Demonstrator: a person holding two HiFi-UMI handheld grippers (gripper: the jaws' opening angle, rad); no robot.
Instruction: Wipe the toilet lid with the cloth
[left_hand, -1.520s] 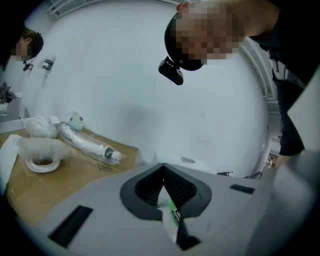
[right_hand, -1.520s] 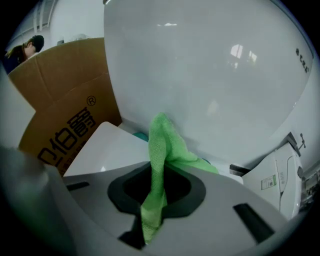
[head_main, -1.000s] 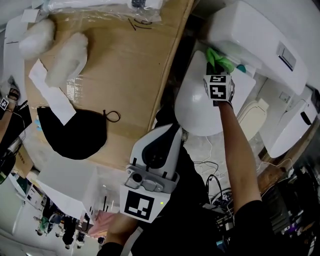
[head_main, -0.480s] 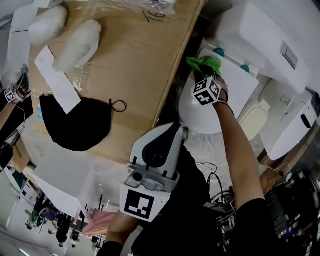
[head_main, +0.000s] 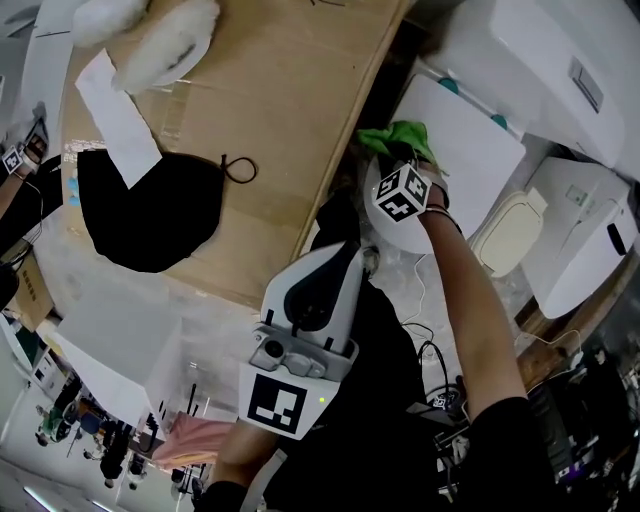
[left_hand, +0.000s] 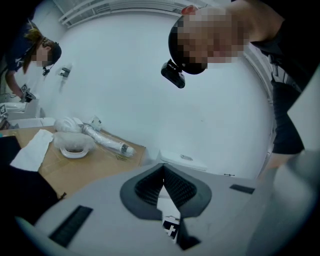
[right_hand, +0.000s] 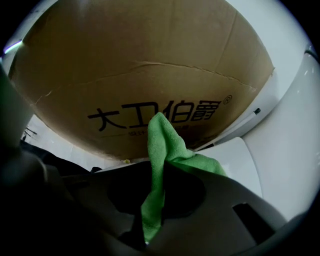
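My right gripper (head_main: 392, 160) is shut on a green cloth (head_main: 395, 138) and holds it against the left rim of the white toilet lid (head_main: 385, 230), close to the cardboard's edge. In the right gripper view the green cloth (right_hand: 162, 145) sticks up from between the jaws of the right gripper (right_hand: 156, 172), with the white lid (right_hand: 235, 160) just beyond. The left gripper (head_main: 340, 265) hangs in front of my body, apart from the toilet. Seen in its own view, the left gripper (left_hand: 162, 169) has its tips together and nothing between them.
A cardboard sheet (head_main: 260, 120) beside the toilet carries a black bag (head_main: 150, 215), white paper (head_main: 120, 120) and fluffy white pieces (head_main: 170, 40). Behind the lid are a flat white panel (head_main: 460, 140) and the tank (head_main: 540, 60). Cables (head_main: 430, 360) lie on the floor.
The right gripper has dragged the green cloth from the back of the lid, near the tank, leftward to the lid's edge beside the cardboard. The left gripper has stayed put.
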